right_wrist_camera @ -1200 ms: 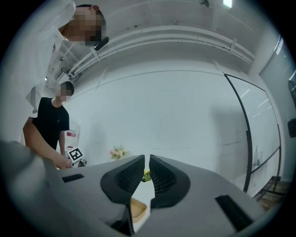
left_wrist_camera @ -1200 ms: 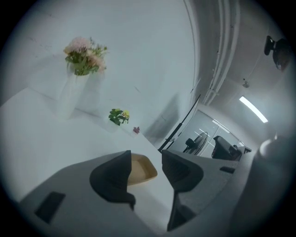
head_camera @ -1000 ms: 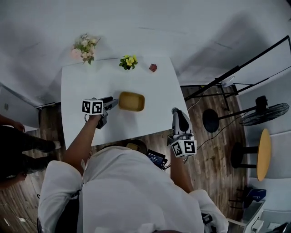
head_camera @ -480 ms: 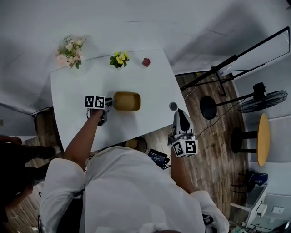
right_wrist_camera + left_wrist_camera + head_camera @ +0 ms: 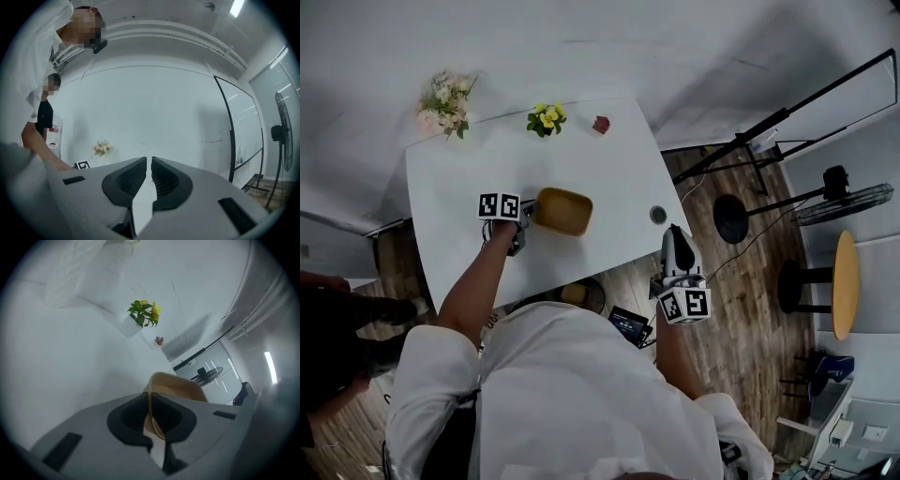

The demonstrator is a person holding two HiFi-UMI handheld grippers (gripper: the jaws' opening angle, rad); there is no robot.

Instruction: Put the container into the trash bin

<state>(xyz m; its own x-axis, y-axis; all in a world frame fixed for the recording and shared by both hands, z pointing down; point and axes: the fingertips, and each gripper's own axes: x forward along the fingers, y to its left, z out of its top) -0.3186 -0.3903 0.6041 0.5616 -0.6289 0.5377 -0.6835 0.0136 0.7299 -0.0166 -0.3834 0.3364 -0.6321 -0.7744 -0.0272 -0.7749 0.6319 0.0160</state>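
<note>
Tho thin-walled, tan oblong container

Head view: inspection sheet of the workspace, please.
Surface: white table, mostly bare.
Job's things: container on the table; dark round bin on the floor under the table's near edge, likely the trash bin.
Clutter: yellow flowers, pink bouquet and small red item at the far edge; small round thing near the right edge.
Grippers: left gripper jaws closing on the container's rim; right gripper off the table's right edge, jaws together, empty.
Cables: faint cord on the floor, hard to trace.
Surroundings: fan, black frame, round wooden stool, a person at left.
</note>
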